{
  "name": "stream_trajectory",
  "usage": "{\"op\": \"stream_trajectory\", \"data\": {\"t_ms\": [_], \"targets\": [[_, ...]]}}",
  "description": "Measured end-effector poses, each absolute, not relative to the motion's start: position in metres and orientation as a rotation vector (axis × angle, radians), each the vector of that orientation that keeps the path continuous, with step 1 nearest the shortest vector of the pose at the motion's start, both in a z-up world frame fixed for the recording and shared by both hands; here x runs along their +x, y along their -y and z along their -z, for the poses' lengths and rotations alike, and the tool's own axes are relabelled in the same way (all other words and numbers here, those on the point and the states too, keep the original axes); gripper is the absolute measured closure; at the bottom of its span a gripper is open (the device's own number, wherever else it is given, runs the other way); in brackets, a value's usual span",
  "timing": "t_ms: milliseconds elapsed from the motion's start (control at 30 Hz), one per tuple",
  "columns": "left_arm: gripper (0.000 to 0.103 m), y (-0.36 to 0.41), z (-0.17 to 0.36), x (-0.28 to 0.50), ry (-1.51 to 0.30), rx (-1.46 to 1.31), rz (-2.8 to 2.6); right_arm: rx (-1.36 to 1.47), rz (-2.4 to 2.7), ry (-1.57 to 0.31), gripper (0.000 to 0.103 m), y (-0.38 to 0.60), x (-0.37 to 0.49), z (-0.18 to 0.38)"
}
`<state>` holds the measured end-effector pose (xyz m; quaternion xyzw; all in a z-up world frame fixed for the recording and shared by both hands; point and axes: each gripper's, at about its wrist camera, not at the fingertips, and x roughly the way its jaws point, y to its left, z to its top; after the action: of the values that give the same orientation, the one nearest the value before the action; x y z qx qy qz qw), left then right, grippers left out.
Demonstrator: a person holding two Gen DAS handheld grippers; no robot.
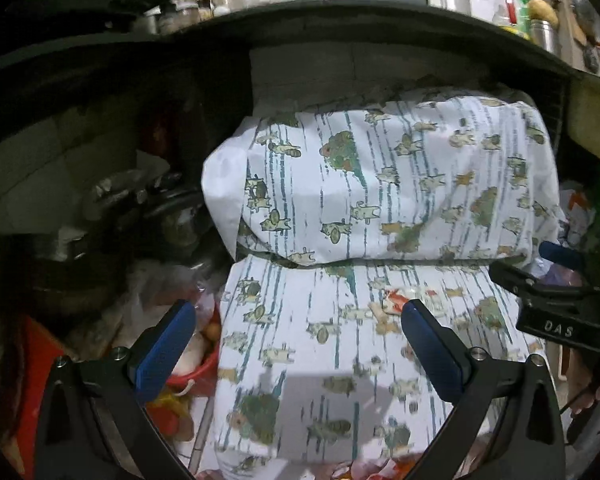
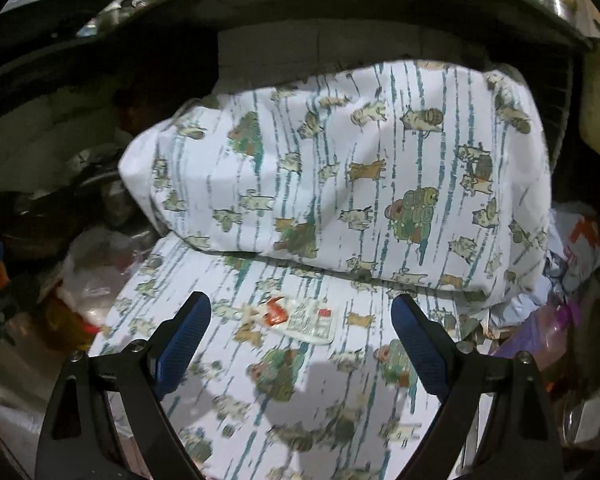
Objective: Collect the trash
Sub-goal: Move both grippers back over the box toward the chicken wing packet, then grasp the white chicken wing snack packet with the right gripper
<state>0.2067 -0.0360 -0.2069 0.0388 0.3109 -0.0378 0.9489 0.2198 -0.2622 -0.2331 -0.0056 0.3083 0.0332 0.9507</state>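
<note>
A torn white sachet point(image 2: 308, 320) smeared with red sauce lies on a white cloth point(image 2: 340, 184) printed with cats and teal stripes. My right gripper point(image 2: 300, 300) hovers just in front of the sachet, jaws wide open, and the sachet sits low between its blue fingertips without touching them. The left wrist view shows the same sachet point(image 1: 396, 302) just beyond the right-hand pad of my left gripper point(image 1: 300, 320), which is open and holds nothing. The right gripper point(image 1: 556, 280) also appears at that view's right edge.
The cloth covers a bulky upper bundle point(image 1: 380, 184) and a flatter lower surface. A dark shelf point(image 1: 340, 28) with bottles overhangs it. Metal pots point(image 1: 168, 216) and a red bucket point(image 1: 198, 368) of scraps crowd the left. Plastic bags point(image 2: 572, 248) pile up on the right.
</note>
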Motion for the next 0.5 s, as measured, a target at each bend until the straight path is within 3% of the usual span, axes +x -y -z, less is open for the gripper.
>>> {"op": "stream_trajectory", "data": {"t_ms": [500], "targets": [[0.0, 0.046, 0.258, 0.362, -0.866, -0.02, 0.079, 0.126, -0.17, -0.94, 0.012, 0.289, 0.368, 0.307]]}}
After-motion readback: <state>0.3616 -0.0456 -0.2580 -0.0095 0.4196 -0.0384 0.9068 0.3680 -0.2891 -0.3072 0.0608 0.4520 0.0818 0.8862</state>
